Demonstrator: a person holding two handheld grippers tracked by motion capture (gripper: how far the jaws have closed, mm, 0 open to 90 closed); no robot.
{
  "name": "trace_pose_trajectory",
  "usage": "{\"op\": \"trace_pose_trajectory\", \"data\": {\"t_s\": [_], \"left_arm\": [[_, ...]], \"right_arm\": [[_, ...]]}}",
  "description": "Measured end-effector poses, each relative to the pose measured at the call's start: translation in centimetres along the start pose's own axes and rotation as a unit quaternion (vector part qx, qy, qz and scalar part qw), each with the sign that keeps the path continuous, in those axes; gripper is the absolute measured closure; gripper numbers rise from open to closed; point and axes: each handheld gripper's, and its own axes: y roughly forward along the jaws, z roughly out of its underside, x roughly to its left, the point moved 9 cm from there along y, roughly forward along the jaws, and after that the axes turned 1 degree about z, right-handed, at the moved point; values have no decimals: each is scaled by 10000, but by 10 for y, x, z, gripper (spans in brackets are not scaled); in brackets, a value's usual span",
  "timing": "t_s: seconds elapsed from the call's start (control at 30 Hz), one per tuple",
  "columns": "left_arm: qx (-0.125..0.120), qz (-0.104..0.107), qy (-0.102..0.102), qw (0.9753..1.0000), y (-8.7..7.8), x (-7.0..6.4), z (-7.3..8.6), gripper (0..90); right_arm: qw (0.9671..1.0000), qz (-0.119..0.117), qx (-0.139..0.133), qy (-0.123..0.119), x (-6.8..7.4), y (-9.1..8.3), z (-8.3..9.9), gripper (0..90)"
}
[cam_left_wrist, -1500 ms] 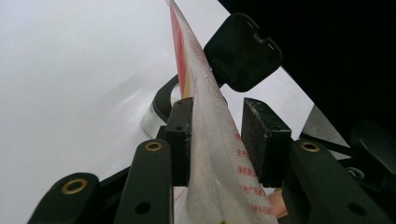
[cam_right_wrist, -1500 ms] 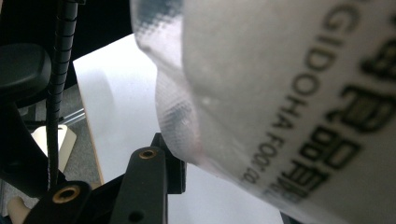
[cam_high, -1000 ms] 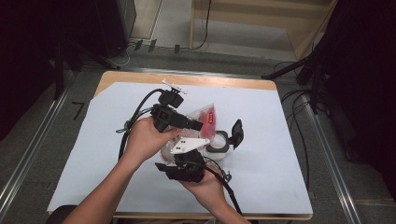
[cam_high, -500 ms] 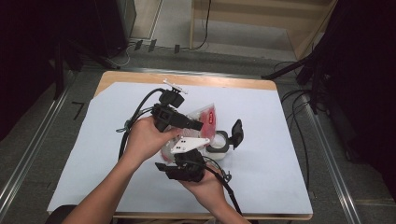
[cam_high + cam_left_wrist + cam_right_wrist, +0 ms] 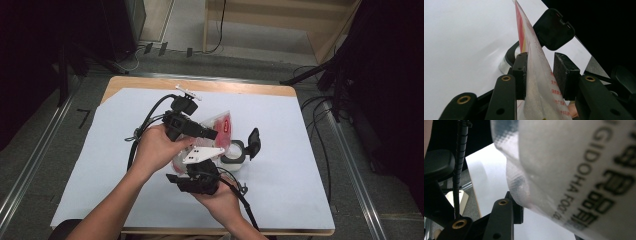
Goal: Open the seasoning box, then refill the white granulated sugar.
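A clear plastic bag point(image 5: 223, 124) with a red label and white grains inside is held up over the table's middle. My left gripper point(image 5: 214, 134) reaches it from the left. In the left gripper view the bag point(image 5: 536, 82) stands between the two pads of the left gripper point(image 5: 540, 72): one pad touches it and a narrow gap shows at the other. My right gripper point(image 5: 192, 170) is under the bag's near end. In the right gripper view the bag point(image 5: 574, 170) presses on the one visible finger point(image 5: 503, 220) and hides the other jaw.
A small round jar point(image 5: 234, 156) with a hinged black lid point(image 5: 254, 141) flipped open stands on the white-covered table point(image 5: 300, 165) just right of the bag. Cables trail from both grippers. Dark equipment and floor cables surround the table.
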Motion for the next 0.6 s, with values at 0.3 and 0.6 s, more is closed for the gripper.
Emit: {"op": "trace_pose_trajectory", "data": {"t_s": [0.3,0.6], "left_arm": [[-5,9,-27,10000,0,0,-1,649],[-45,13,-53,10000,-1,-1,-2,651]], "right_arm": [[10000,-2,-10,9,0,0,-1,642],[10000,-3,-18,19,1,0,-2,642]]}}
